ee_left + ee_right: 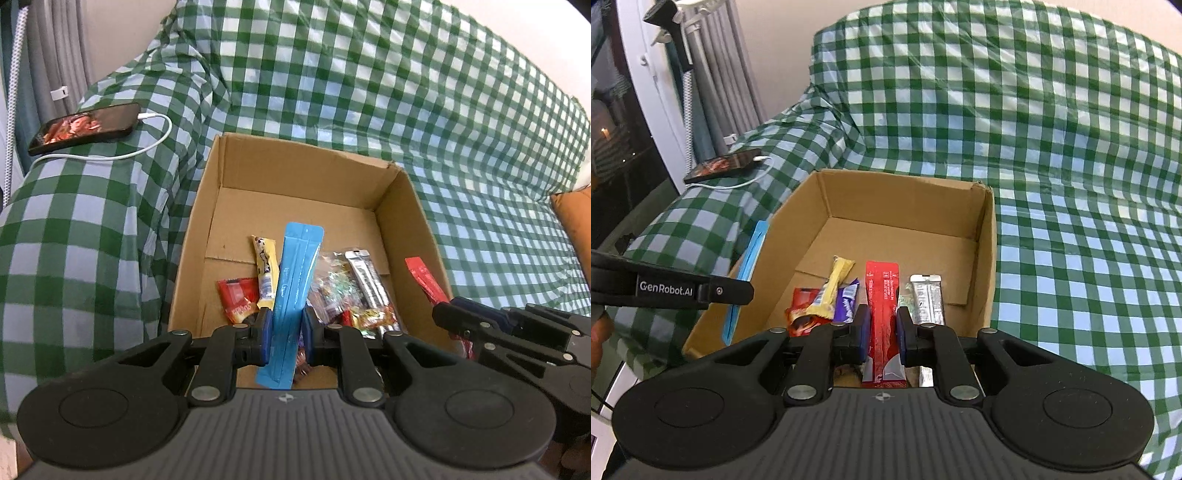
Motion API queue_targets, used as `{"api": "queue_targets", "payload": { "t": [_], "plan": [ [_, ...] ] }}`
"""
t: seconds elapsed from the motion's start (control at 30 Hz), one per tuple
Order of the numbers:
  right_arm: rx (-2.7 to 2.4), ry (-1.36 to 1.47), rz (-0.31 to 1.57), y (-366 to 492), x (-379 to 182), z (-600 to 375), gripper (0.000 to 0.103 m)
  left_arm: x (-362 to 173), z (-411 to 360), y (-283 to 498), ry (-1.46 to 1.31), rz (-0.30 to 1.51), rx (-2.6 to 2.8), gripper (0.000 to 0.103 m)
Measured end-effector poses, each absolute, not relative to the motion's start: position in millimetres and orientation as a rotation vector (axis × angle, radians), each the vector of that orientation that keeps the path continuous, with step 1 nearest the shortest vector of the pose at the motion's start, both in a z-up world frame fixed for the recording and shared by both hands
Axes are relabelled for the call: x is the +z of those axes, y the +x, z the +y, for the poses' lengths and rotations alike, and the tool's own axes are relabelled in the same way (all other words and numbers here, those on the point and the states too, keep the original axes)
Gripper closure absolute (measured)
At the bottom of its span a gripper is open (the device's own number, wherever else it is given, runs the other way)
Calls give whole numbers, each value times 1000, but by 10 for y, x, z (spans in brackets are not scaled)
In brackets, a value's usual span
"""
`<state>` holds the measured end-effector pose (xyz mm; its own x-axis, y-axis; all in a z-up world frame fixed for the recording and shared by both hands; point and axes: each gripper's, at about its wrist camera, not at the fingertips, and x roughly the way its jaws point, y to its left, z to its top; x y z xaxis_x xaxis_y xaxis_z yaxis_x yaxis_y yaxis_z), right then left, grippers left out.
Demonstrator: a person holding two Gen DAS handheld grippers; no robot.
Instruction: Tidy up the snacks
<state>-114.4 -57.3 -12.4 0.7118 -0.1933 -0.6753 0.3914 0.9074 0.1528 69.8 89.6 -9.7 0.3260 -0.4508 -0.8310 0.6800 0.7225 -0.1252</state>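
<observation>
Left gripper point(287, 325): I see it clamped on blue packet point(295, 280), upright over box.
Right gripper point(882, 328): clamped on red packet point(884, 306), same box.
Cardboard box point(399, 206): on checkered cloth point(369, 74).
Snacks: yellow bar point(833, 286), silver bar point(927, 299) on box floor.

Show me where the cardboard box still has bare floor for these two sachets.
Bare floor runs along the cardboard box's far wall and down its left wall, beyond the yellow bar. The near half is crowded: silver packet, red wrapper, candy bag.
</observation>
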Motion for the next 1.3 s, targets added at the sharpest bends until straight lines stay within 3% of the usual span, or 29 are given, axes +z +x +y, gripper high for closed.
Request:
{"api": "queue_targets", "payload": {
  "t": [0.43, 0.47, 0.5, 0.53, 0.57, 0.73, 1.03, 1.3],
  "plan": [
    [-355, 352, 751, -623, -510, -899, 83, -571, 447, 1139, 346, 1016, -699, 83],
    [-358, 364, 746, -590, -526, -920, 77, -593, 417, 1149, 354, 1011, -685, 76],
    [-359, 376, 744, -557, -538, -940, 70, -606, 392, 1167, 363, 1006, -674, 49],
    [-365, 391, 740, -530, -547, -966, 50, -604, 377, 1189, 374, 1003, -657, 29],
    [-379, 408, 733, -519, -542, -988, 32, -587, 384, 1203, 379, 996, -635, 1],
    [-395, 467, 687, -614, -477, -1023, 20, -468, 563, 1125, 360, 942, -592, 0],
    [-416, 466, 717, -1083, -334, -641, 9, -307, 1047, 593, 333, 993, -562, 0],
    [-433, 272, 667, -1604, -120, -70, 2, -57, 1395, 34, 317, 948, -573, 0]
  ]
}}
